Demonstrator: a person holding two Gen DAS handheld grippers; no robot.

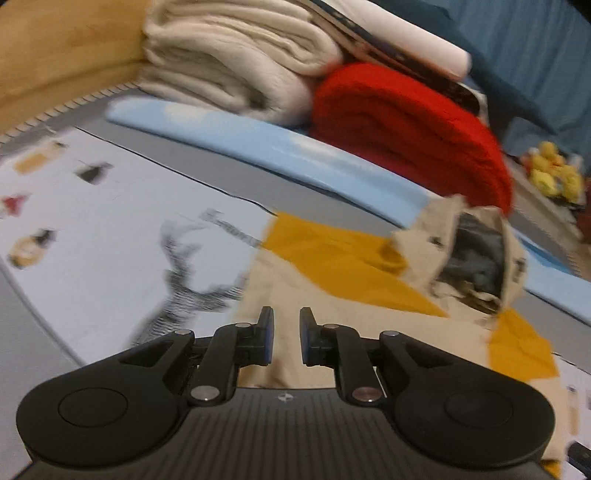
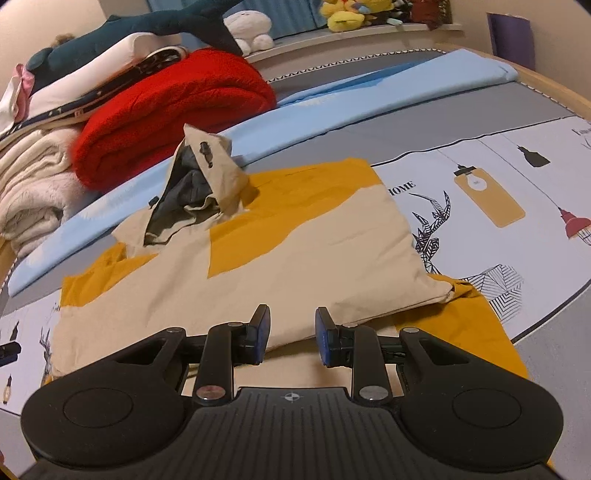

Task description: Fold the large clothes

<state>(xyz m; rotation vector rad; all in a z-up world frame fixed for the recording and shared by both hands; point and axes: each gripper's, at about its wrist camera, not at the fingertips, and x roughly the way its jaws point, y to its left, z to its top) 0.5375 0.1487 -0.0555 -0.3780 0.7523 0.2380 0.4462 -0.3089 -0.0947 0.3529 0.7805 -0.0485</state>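
Observation:
A beige and mustard hooded jacket (image 2: 280, 243) lies flat on the bed, partly folded, its hood (image 2: 199, 181) standing up at the far side with grey lining showing. In the left wrist view the jacket (image 1: 332, 273) spreads ahead and right, the hood (image 1: 476, 254) at right. My left gripper (image 1: 286, 338) is open and empty, low over the jacket's beige near edge. My right gripper (image 2: 291, 332) is open and empty, just above a folded beige edge, with a mustard sleeve (image 2: 469, 321) to its right.
A printed white and grey bedsheet (image 2: 498, 192) covers the bed. A light blue folded sheet (image 2: 332, 107), a red blanket (image 2: 177, 110), a cream blanket (image 1: 229, 62), pillows and plush toys (image 2: 351, 14) line the far side. A wooden bed frame (image 1: 55, 55) stands at left.

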